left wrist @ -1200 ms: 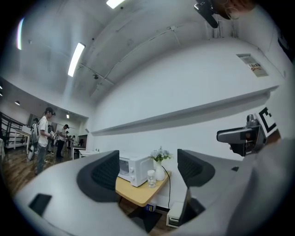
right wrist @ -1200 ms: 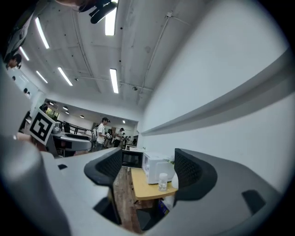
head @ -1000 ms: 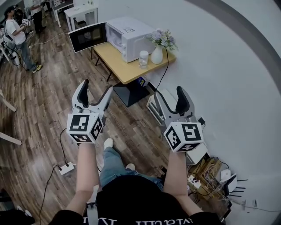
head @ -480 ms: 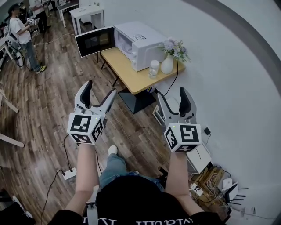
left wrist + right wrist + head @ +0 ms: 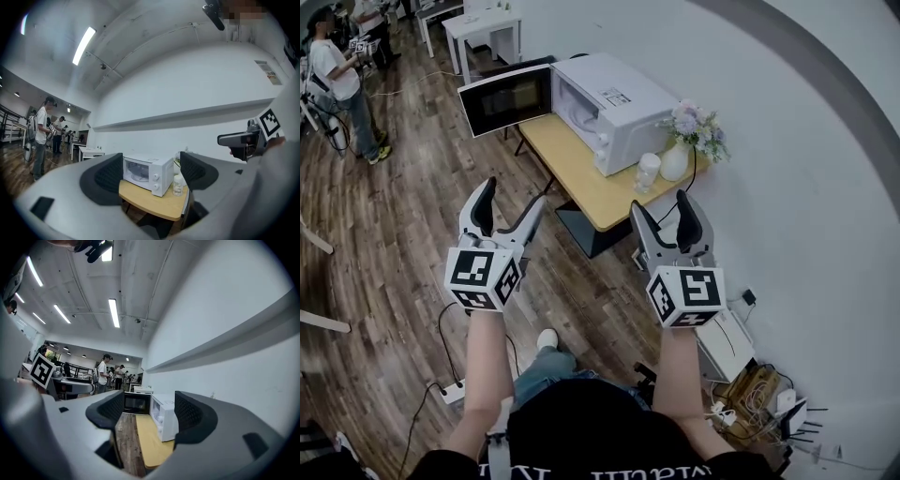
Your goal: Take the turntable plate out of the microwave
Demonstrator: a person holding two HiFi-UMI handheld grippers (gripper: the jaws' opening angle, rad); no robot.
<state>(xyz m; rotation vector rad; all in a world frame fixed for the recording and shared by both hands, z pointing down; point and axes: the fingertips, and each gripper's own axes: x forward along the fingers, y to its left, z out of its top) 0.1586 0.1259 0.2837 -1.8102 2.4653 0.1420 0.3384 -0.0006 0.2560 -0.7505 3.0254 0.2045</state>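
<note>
Left tongs (image 5: 508, 202) and right tongs (image 5: 664, 214) are being held side by side in the air above the wooden floor (image 5: 384, 234). Both pairs of jaws are standing wide apart, with nothing being gripped between them. The microwave (image 5: 609, 98) is lying well ahead of both tongs and apart from them, and it is being framed between the jaws in each gripper view. Its door (image 5: 506, 98) is being held fully open to the left. The turntable plate (image 5: 135, 176) is resting inside the cavity, where it is being shown only faintly as a pale, clear disc in the left gripper view. The microwave is being carried at the far end of a light wooden desk (image 5: 581, 178). A small glass jar (image 5: 648, 172) and a white vase (image 5: 675, 159) of flowers (image 5: 698, 122) are standing just beside it, near the white wall (image 5: 787, 141). A person (image 5: 337, 84) is standing far off at the upper left.
</note>
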